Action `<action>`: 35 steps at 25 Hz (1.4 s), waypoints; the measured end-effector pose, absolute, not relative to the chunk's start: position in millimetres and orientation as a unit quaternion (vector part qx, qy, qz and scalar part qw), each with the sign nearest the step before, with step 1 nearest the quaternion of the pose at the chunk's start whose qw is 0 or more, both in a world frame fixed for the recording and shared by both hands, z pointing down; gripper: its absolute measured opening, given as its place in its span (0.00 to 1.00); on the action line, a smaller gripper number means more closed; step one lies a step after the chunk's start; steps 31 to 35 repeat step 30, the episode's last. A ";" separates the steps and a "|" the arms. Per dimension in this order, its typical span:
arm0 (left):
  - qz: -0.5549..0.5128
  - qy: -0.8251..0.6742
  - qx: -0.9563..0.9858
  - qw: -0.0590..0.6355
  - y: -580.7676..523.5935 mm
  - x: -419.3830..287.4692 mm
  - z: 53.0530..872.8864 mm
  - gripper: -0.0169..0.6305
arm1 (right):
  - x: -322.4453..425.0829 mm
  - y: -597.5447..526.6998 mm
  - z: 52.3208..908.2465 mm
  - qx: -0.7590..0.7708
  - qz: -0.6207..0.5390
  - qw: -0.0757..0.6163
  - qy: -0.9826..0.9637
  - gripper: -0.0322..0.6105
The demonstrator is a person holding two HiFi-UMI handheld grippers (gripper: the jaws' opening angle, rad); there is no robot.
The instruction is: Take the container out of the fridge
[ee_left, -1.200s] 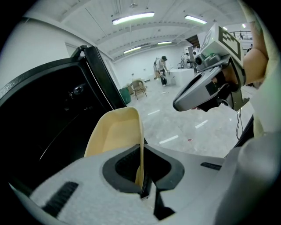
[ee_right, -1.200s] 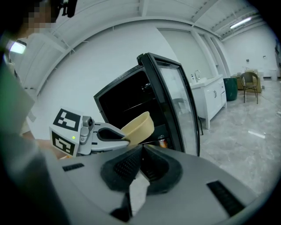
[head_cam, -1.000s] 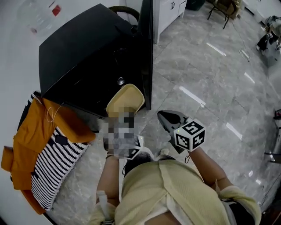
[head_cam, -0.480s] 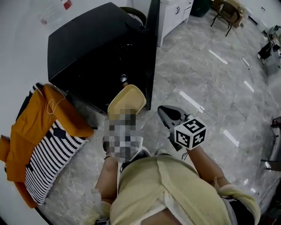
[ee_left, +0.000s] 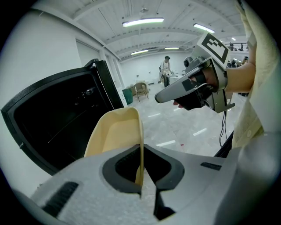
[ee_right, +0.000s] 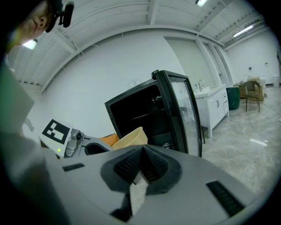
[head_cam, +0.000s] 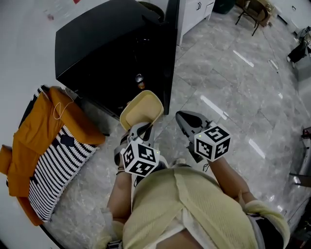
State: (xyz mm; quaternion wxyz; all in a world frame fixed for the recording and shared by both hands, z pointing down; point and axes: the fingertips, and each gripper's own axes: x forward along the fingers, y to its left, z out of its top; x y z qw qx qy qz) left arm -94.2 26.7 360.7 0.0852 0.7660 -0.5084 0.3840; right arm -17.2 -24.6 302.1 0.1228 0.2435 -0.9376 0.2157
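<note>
A shallow cream container (head_cam: 142,108) hangs in front of the black fridge (head_cam: 107,48), just outside its open front and beside the open door (head_cam: 170,58). My left gripper (head_cam: 140,129) is shut on the container's near rim. In the left gripper view the thin rim (ee_left: 141,154) runs down between the closed jaws. My right gripper (head_cam: 181,117) hovers to the right of the container, over the floor, shut with nothing in it. The right gripper view shows the container (ee_right: 131,137) in front of the dark fridge interior (ee_right: 140,110).
A small can (head_cam: 140,80) stands inside the fridge near its front. An orange cloth (head_cam: 36,131) and a striped cloth (head_cam: 53,180) lie left of the fridge. White cabinets (head_cam: 194,12) stand behind the door. Grey marble floor (head_cam: 243,97) spreads to the right.
The view has shifted a little. The container stays gripped by my left gripper in front of the fridge opening, and my right gripper keeps its place beside it.
</note>
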 end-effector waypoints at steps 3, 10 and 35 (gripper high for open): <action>0.386 -0.510 0.764 0.084 31.4 -95.2 361.6 0.08 | -18.2 -22.1 304.2 0.243 0.214 0.125 -0.938 0.09; 0.386 -0.515 0.760 0.091 41.3 -98.8 364.8 0.08 | -18.5 -19.1 306.2 0.245 0.213 0.126 -0.937 0.09; 0.389 -0.516 0.758 0.094 40.9 -98.4 368.2 0.08 | -19.4 -23.5 308.7 0.248 0.210 0.126 -0.937 0.09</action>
